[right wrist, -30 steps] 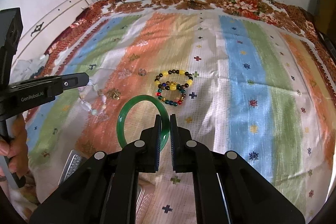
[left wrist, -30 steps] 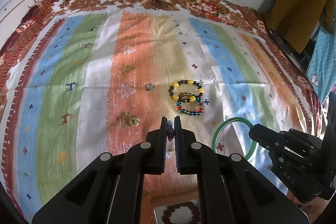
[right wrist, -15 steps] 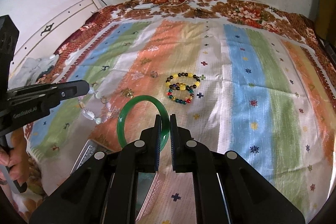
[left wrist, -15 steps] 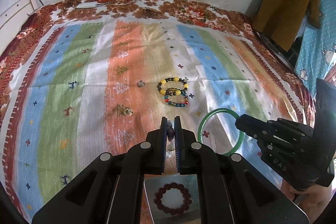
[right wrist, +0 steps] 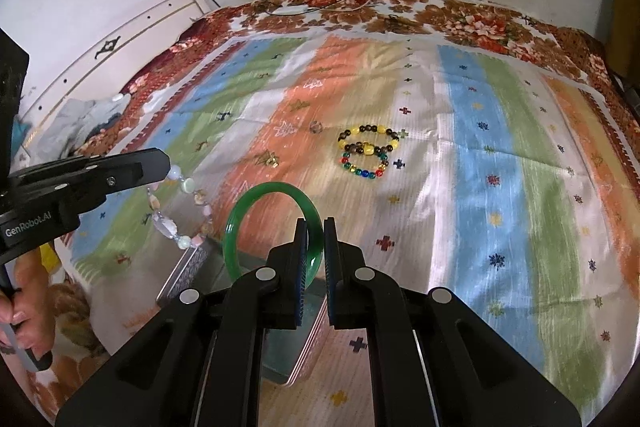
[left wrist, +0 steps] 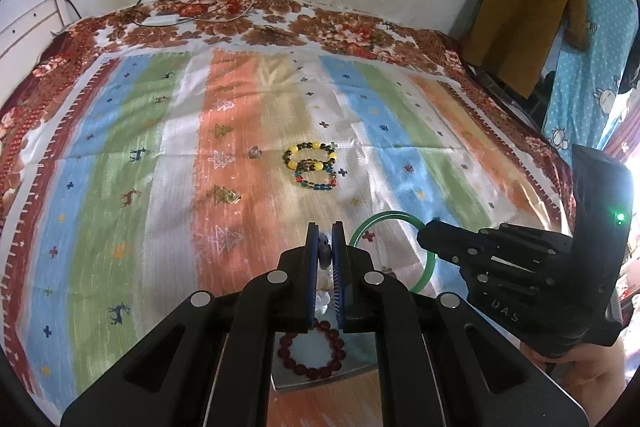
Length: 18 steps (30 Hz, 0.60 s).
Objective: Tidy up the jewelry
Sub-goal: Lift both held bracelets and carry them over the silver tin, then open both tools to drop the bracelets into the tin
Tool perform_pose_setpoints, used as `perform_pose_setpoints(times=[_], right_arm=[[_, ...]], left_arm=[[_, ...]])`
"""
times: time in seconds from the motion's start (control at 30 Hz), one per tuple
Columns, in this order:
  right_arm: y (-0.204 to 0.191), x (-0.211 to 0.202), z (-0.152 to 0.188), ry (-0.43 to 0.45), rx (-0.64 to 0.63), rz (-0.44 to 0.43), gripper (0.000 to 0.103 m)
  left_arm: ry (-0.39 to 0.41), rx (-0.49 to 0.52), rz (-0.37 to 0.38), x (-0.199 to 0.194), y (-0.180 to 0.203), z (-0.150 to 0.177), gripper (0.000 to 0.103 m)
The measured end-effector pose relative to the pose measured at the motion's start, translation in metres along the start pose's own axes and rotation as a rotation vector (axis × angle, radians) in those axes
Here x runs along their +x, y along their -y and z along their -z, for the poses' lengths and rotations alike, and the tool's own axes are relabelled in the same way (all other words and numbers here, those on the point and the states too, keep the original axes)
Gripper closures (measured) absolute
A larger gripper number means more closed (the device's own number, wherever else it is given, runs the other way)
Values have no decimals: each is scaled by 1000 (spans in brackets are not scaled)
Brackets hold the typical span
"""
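Observation:
My left gripper [left wrist: 325,231] is shut on a pale beaded bracelet [right wrist: 176,227], which hangs from it above a metal tin [left wrist: 360,363]. A dark red bead bracelet [left wrist: 312,349] lies in the tin. My right gripper [right wrist: 315,227] is shut on a green bangle [right wrist: 240,215] and holds it over the tin's [right wrist: 192,267] edge. The bangle [left wrist: 384,217] also shows in the left wrist view. A yellow-and-dark bead bracelet [left wrist: 310,153] and a multicoloured bead bracelet [left wrist: 316,181] lie on the striped cloth [left wrist: 120,187].
A small round charm [left wrist: 255,152] and a gold trinket [left wrist: 230,197] lie on the orange stripe. A cable and charger [left wrist: 160,21] rest at the bed's far edge by the wall. Clothes [left wrist: 528,11] hang at the right.
Both grippers have drawn back toward me with their pieces. The tin with the red bracelet has come more into view beneath them.

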State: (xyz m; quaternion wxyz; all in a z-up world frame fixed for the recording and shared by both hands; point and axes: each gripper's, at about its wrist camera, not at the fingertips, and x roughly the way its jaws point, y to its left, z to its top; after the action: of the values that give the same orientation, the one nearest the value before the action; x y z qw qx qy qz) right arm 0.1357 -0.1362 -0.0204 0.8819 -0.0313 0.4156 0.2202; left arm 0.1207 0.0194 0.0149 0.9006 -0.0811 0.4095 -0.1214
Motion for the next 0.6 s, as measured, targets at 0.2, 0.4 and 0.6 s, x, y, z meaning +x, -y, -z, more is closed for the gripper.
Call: perform_pose_setpoints(times=[0.2,0.4,0.6], right_arm=[[-6,-3,12,-10,-9,-7,94],[-9,-5,20,-18,-12,-16,94],[-11,-5,21,-26,-23,-40,93]], left_arm=[[-10,28,-17,-2,6,15,97],[-20,52,-33,-3,11,25,97],[-33,46,-33,-1,14,30,97]])
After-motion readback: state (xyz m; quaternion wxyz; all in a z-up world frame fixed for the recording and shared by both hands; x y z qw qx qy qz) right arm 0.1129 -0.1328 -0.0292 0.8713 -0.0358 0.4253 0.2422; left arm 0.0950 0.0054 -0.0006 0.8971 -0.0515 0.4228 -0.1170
